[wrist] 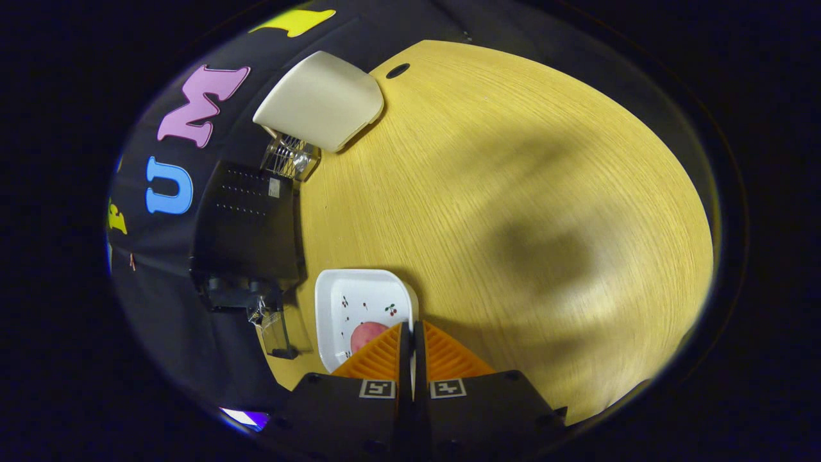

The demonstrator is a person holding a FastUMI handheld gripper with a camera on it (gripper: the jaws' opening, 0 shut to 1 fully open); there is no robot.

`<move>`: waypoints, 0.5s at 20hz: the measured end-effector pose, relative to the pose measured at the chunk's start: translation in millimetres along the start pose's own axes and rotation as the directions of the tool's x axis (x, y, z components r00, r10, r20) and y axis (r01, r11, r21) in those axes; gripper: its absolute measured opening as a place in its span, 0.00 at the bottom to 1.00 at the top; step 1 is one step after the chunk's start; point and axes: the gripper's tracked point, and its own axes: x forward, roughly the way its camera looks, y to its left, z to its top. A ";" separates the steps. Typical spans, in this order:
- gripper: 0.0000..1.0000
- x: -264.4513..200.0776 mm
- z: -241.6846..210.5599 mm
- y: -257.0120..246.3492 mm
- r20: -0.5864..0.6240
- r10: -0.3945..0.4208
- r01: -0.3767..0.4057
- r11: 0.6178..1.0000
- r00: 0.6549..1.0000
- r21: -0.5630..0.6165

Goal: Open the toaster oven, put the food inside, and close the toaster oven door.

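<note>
Toaster oven (pixel 247 224) is sitting at the tabletop's (pixel 513 192) edge beyond the white plate (pixel 359 301) holding pinkish food (pixel 364 335), and the tongs (pixel 410 333) are hovering pressed together, empty, so they're risking clipping that plate.

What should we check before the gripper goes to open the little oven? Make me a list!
1. Hand-held gripper empty: ok, fingers shut together with nothing between them.
2. Fingers ready to grab a handle: not ok, they need opening first.
3. Food waiting: ok, a pinkish piece lies on the white plate just ahead of the fingers.
4. Toaster oven found: ok, the black box beyond the plate, by the cloth wall.
5. Oven door open: cannot tell.
6. Path across the wooden table: ok, bare wood beside the plate.
</note>
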 end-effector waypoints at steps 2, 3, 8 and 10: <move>0.05 -8.3 -1.0 1.9 0.011 0.016 -0.016 0.999 1.000 0.040; 0.05 -13.2 -0.8 3.8 0.022 0.016 -0.017 0.998 1.000 0.054; 0.05 -39.8 -10.9 31.5 0.079 0.041 -0.046 0.997 0.996 0.062; 0.05 -46.7 -19.6 45.4 0.109 0.052 -0.059 0.996 0.993 0.061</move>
